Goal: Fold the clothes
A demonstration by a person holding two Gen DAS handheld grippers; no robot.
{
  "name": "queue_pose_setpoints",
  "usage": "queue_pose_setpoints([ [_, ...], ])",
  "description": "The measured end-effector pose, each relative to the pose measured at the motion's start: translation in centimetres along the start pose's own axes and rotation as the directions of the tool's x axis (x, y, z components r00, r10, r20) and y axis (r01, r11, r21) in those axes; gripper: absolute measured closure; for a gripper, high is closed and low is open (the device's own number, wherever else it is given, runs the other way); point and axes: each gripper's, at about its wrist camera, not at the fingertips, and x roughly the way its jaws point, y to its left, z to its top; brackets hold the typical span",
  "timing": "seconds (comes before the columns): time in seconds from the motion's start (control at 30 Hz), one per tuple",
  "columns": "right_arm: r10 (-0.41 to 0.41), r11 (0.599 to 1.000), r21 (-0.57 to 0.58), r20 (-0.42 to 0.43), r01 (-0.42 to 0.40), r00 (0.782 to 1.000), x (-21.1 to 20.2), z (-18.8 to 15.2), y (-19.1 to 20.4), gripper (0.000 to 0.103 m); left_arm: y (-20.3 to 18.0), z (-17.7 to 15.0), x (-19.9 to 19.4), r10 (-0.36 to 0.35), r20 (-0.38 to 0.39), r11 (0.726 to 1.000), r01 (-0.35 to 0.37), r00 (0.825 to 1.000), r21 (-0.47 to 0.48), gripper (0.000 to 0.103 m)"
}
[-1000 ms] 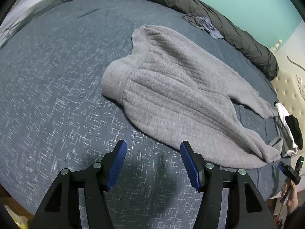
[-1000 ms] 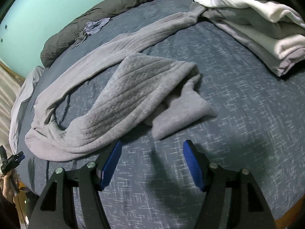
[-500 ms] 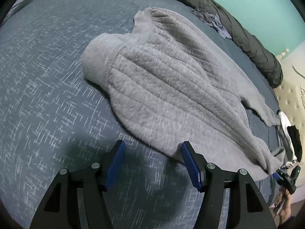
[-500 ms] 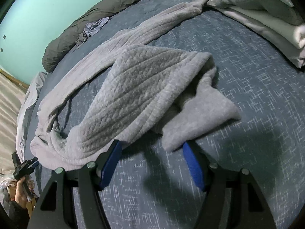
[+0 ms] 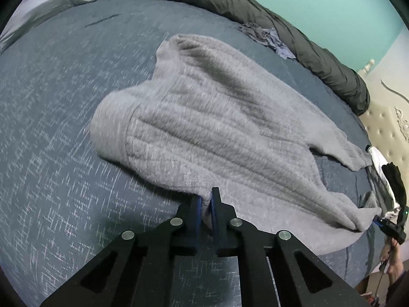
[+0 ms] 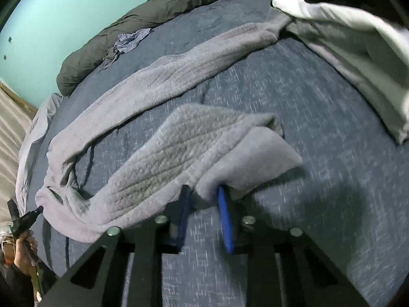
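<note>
at bed's (image 5: 64,133) near edge, sweater (image 5: 217,128) hem pinched, open bedspread around

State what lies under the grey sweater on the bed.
The grey sweater lies on the blue bedspread, visible all around it. Anything beneath the fabric itself is covered.

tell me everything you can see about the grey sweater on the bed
The grey sweater is thick, fleecy knit with quilted ribbing and smooth cuffs. It lies unfolded and rumpled on the blue-grey bedspread; one long sleeve stretches toward the stack of folded clothes. The left gripper has just closed on its near edge; the right gripper has been closing on a bunched fold beside a cuff.
</note>
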Motion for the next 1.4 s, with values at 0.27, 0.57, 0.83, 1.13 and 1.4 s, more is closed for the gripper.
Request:
queue_pose_setpoints([
  [0.27, -0.051, 0.998, -0.024, 0.096, 0.054, 0.994, -1.6, 4.5, 1.1, 0.095, -1.0, 3.9, -2.9, -0.005, 0.057, 1.000, 0.003, 0.998, 0.029, 0.098],
  [0.57, -0.150, 0.988, -0.006, 0.193, 0.154, 0.970, -7.6, 7.6, -2.4, 0.096, -0.4, 8.5, -7.6, 0.037, 0.135, 0.998, -0.043, 0.990, 0.040, 0.098],
  [0.83, -0.237, 0.969, -0.033, 0.179, 0.247, 0.955, -11.4, 6.9, -5.5, 0.096, 1.3, 9.3, -10.3, 0.071, 0.145, 0.996, -0.078, 0.987, 0.041, 0.100],
  [1.13, -0.379, 0.915, -0.125, 0.058, 0.383, 0.924, -6.8, 2.2, -6.6, 0.096, 4.1, 5.0, -7.0, 0.101, 0.043, 0.995, -0.101, 0.994, -0.004, 0.099],
  [1.4, -0.429, 0.903, -0.011, 0.016, 0.429, 0.903, -4.4, 0.0, -9.9, 0.076, 6.2, 2.7, -3.7, 0.115, -0.057, 0.992, -0.118, 0.992, -0.043, 0.097],
])
